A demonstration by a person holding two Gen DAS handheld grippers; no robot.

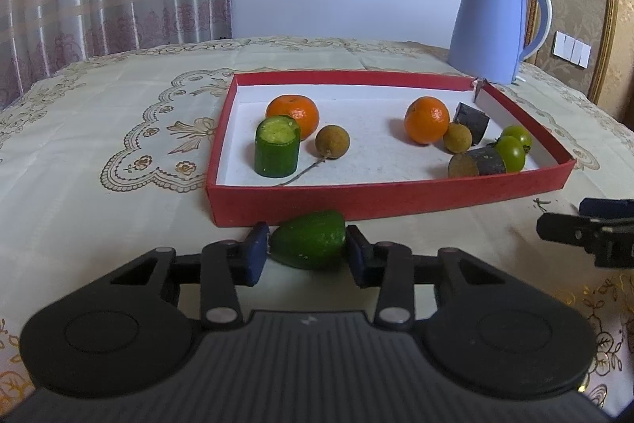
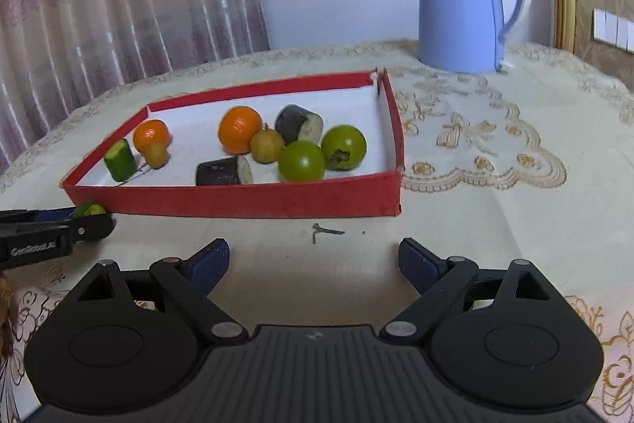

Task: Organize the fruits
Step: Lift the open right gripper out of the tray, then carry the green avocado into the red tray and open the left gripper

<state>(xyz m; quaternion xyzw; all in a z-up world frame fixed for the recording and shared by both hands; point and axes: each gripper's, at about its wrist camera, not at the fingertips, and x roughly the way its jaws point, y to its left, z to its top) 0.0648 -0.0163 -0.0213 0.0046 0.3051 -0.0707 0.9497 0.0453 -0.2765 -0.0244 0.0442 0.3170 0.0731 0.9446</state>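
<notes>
A shallow red tray with a white floor lies on the table. Inside at the left: an orange, an upright green cucumber piece and a brown longan with a stem. At the right: another orange, a longan, two dark eggplant pieces and two green tomatoes. A green cucumber end lies just before the tray.

Black plastic left gripper and right gripper, ribbed housings, round silver pivot screws, dark blue finger pads.
</notes>
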